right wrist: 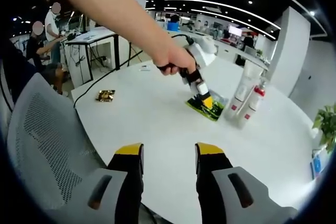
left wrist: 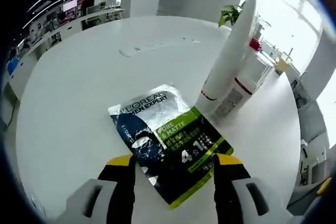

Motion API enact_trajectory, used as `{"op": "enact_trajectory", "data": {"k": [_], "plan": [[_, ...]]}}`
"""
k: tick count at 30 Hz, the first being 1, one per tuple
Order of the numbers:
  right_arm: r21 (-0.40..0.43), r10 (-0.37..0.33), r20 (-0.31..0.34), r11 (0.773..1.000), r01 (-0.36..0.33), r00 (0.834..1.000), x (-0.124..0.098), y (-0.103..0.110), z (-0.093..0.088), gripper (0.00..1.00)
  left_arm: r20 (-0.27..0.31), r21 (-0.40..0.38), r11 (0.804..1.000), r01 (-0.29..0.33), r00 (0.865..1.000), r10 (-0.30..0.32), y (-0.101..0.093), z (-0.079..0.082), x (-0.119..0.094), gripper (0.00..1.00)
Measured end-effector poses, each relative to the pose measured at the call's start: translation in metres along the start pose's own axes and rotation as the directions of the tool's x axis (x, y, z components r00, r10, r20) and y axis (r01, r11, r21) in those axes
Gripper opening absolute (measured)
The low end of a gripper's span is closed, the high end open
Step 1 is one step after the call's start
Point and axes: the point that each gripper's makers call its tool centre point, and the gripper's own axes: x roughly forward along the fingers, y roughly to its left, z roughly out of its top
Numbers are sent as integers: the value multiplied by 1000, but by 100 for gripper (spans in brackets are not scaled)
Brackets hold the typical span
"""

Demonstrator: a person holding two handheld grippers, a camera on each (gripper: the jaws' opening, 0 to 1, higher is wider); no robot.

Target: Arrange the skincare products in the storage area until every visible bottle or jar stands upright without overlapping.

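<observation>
Left hand-held gripper (left wrist: 176,174) jaws apart, straddling the near end of a flat sachet (left wrist: 168,140) lying on the table (left wrist: 73,103), not clamped yet. Sachet looks light, floppy, glossy, probably slippery; pinch an edge. Just beyond: upright white tube (left wrist: 231,56) and bottle (left wrist: 247,80), touching. Right hand-held gripper (right wrist: 168,153) jaws apart, holding nothing, well back.

1. Left gripper view: sits low and close over the white tabletop (left wrist: 73,93), looking down-forward at the L'Oreal sachet (left wrist: 168,140) just past its own fingers (left wrist: 122,174); white tube (left wrist: 231,51) and bottle (left wrist: 247,80) right behind.
2. Right gripper view: well back near the tabletop (right wrist: 157,129) edge, beside a mesh chair (right wrist: 47,135), facing across.
3. Shared: sachet (right wrist: 206,107), tube (right wrist: 242,90), bottle (right wrist: 253,103); it also sees the left gripper (right wrist: 205,102).
</observation>
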Motion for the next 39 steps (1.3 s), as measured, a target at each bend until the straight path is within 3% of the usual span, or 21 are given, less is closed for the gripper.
{"op": "enact_trajectory", "data": {"k": [10,14,19,28,30,32,35,39], "plan": [[-7,-2,0,1000,2,1000,0,0,0,35,-3,8,999,34,999,-34,-8,2,1,63],[-7,5,12,1000,-5,1000,0,1,3,35,7,16,999,28,1000,-28,-1,-3,-15,63],[-18,11,25,1000,-10,1000,-2,4,5,34,25,92,996,-5,1000,3,23,-19,-44,66],[-13,6,63,1000,-5,998,-6,3,13,34,14,150,987,-65,998,63,48,-75,-110,72],[-15,10,72,1000,-9,997,-6,4,14,34,10,171,983,-70,998,69,48,-93,-122,73],[-20,17,80,1000,-15,997,-6,6,16,34,-38,201,977,-74,996,83,50,-118,-135,74],[-24,31,89,999,-29,996,-6,9,18,34,-66,187,979,-81,993,95,51,-154,-153,75],[-32,44,102,999,-41,994,-7,12,21,33,-91,170,979,-113,987,129,57,-188,-169,75]]}}
